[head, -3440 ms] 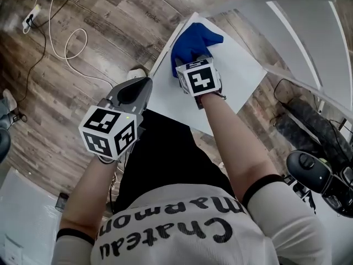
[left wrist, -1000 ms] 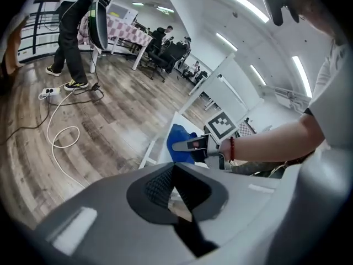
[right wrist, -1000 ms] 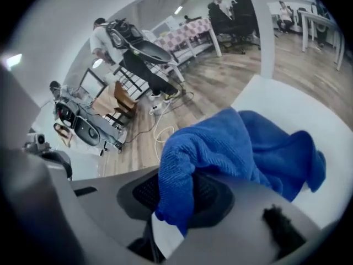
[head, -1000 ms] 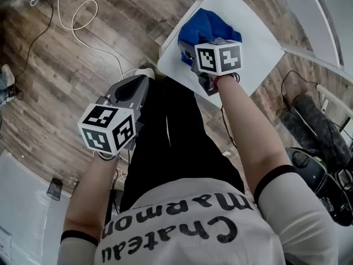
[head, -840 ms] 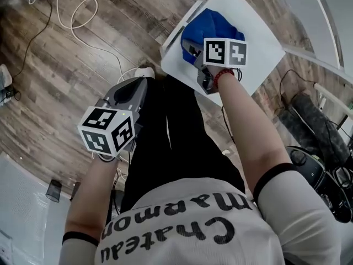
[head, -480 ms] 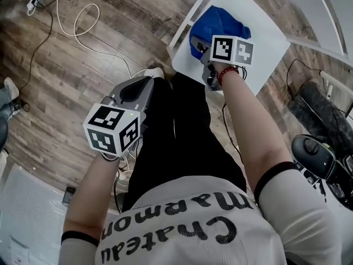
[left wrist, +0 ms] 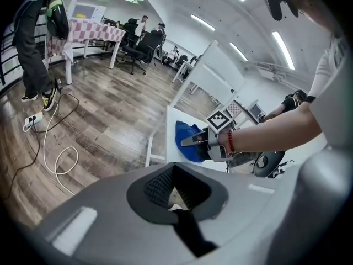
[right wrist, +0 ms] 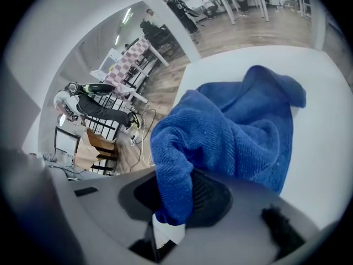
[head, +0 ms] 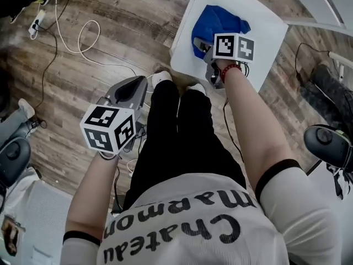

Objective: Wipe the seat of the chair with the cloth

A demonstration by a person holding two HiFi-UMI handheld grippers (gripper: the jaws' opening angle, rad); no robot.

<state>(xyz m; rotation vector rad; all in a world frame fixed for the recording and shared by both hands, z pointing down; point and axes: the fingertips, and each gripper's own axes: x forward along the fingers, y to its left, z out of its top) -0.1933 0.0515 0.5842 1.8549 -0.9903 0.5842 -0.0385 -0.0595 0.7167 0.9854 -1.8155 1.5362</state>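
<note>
While the right gripper (head: 206,48) is clamped on a fold of the cloth (head: 219,25), the cloth lies bunched on the seat (head: 263,21), toward its left edge and nearer the front. The left gripper (head: 131,91) hangs off the seat over the floor, jaws together on nothing. To wipe well, I'd press the bunch flatter so more fabric bears, then sweep overlapping strokes to the bare right edge and far corners, with the gripper's tips off the seat.
</note>
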